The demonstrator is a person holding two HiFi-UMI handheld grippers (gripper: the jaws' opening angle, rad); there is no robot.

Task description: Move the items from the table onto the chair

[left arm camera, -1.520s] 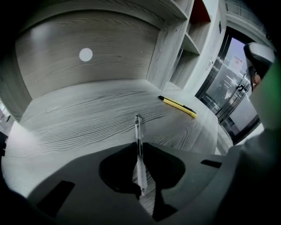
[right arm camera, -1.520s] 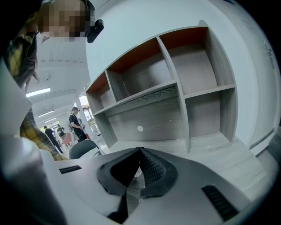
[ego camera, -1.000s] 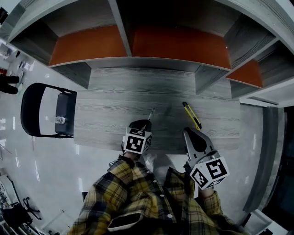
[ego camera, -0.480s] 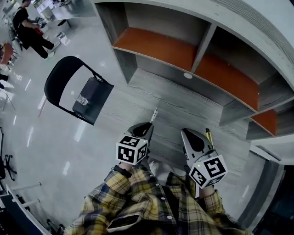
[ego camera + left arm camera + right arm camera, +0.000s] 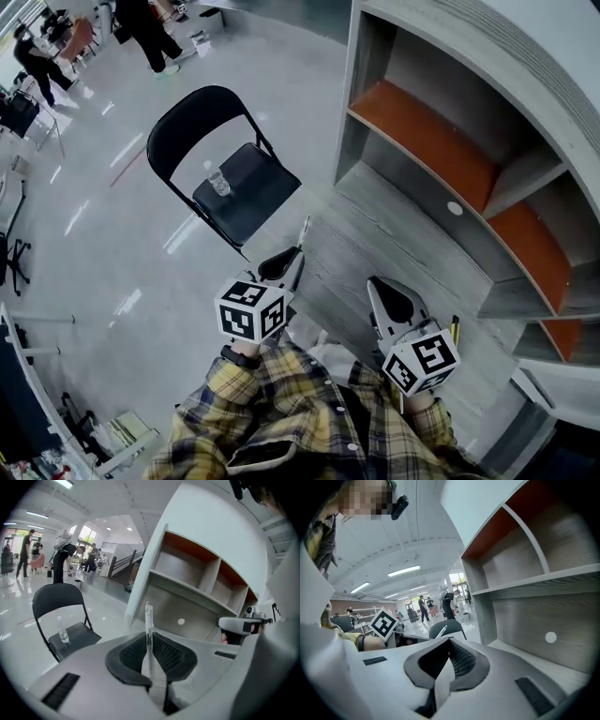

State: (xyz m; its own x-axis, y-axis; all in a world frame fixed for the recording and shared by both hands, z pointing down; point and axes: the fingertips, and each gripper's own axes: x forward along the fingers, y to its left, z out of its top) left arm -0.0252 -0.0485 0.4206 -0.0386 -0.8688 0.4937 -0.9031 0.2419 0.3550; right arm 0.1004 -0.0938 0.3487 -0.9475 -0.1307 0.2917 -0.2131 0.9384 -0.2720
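Pen mid-frame looks light, stiff, slippery; we've got left gripper clamped low on its barrel, right gripper closed, empty.

A slim clear-barrelled pen is pinched between the pads of the left gripper and held in the air. Its clip end juts straight out toward twelve o'clock. The black folding chair stands on the floor at about eleven o'clock from the pen, with a small clear bottle upright on its seat. On the grey wood-grain counter, at four o'clock from the pen, only a sliver of a yellow utility knife shows.
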